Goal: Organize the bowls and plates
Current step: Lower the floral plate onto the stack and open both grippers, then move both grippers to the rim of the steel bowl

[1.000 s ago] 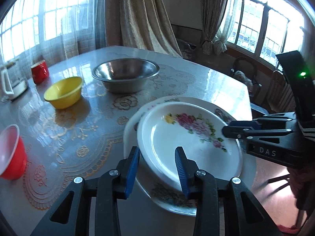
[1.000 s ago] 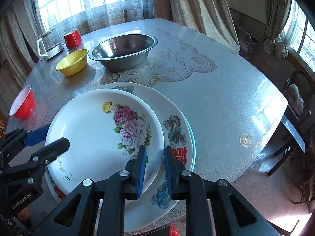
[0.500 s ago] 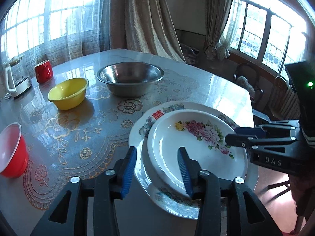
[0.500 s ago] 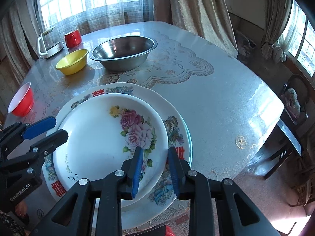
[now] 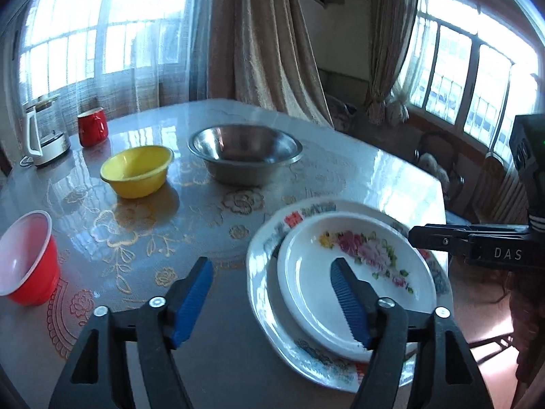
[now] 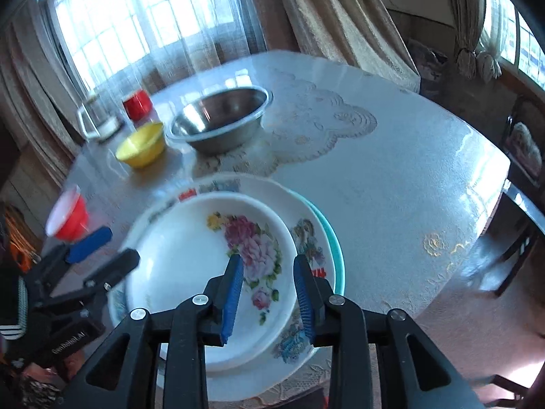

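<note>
1. The round glossy table [image 5: 340, 177] with its lace-patterned cover carries everything.
2. A large white plate with red characters [image 6: 299, 211] lies near the table's front edge; a teal rim shows beneath it.
3. A white rose-printed dish [image 6: 177, 248] is stacked on that plate.
4. A steel bowl [image 5: 245, 151] stands farther back, a yellow plastic bowl [image 5: 136, 170] beside it, and a red plastic bowl [image 5: 25, 255] well apart.
5. The left gripper [image 5: 272, 298] is opening, its jaws wide and off the dish.
6. The right gripper [image 6: 269, 294] stands slightly parted over the dish's rim, pinching nothing.
</note>
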